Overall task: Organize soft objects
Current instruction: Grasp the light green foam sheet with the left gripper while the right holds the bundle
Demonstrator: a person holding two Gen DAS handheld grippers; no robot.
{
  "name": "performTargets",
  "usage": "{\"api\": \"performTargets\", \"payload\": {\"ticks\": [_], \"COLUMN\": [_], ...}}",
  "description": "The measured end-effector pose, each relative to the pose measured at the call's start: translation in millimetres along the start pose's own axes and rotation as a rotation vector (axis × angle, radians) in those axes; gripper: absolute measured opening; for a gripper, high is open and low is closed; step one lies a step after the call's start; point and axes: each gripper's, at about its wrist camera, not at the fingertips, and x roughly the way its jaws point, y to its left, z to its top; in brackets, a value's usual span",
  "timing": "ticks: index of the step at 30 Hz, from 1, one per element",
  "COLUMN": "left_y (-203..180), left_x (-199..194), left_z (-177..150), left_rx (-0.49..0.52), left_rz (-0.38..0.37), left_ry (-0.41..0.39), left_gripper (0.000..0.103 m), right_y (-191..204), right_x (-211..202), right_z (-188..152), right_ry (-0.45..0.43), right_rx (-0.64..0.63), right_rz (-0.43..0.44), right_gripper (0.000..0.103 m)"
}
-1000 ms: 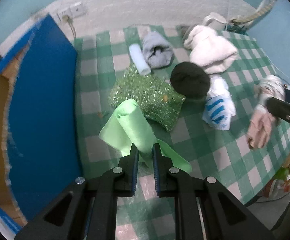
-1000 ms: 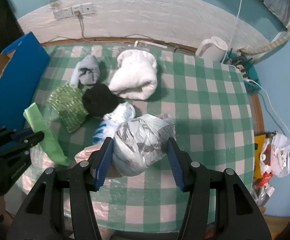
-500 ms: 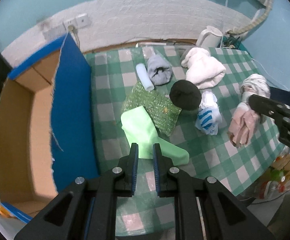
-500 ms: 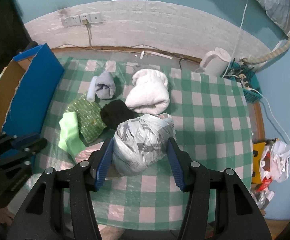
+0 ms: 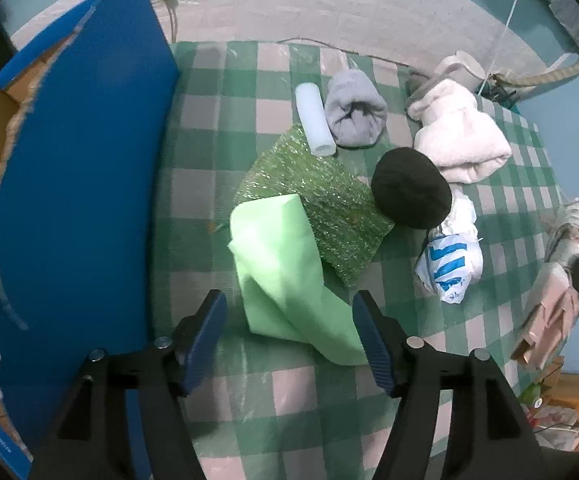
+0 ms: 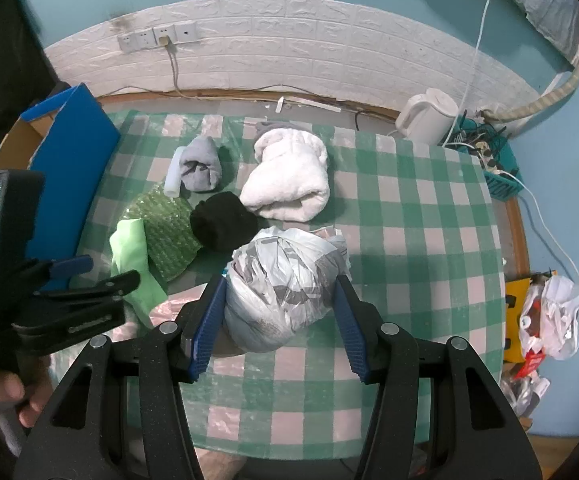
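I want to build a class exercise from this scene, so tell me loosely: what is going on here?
A person is sorting soft things on a checked tablecloth, a gripper in each hand. The left gripper is opening over a light green cloth, which lies on the table partly over a sparkly green pouch; its pads do not press it. The right gripper is clamped on a bundled grey plastic bag. A white towel, a black bundle and a grey sock lie nearby.

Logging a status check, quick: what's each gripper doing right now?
Left gripper: jaws opening, light green cloth lies loose between them.
Right gripper: shut on grey plastic bag bundle.
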Motion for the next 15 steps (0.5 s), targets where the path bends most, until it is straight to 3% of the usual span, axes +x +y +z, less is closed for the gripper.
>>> {"api": "performTargets", "payload": {"ticks": [15], "left_y": [-16.4], "left_x": [28.2], "left_z": [9.6], "left_rx": [-0.016], "left_rz": [0.067], "left_ry": [0.043], "left_gripper": [0.068], "right_y": [-6.0], "right_x": [4.5], "right_z": [-1.8], "right_ry": [0.006], "right_rx": [0.01], "right_rz": [0.008], "right_gripper": [0.054]}}
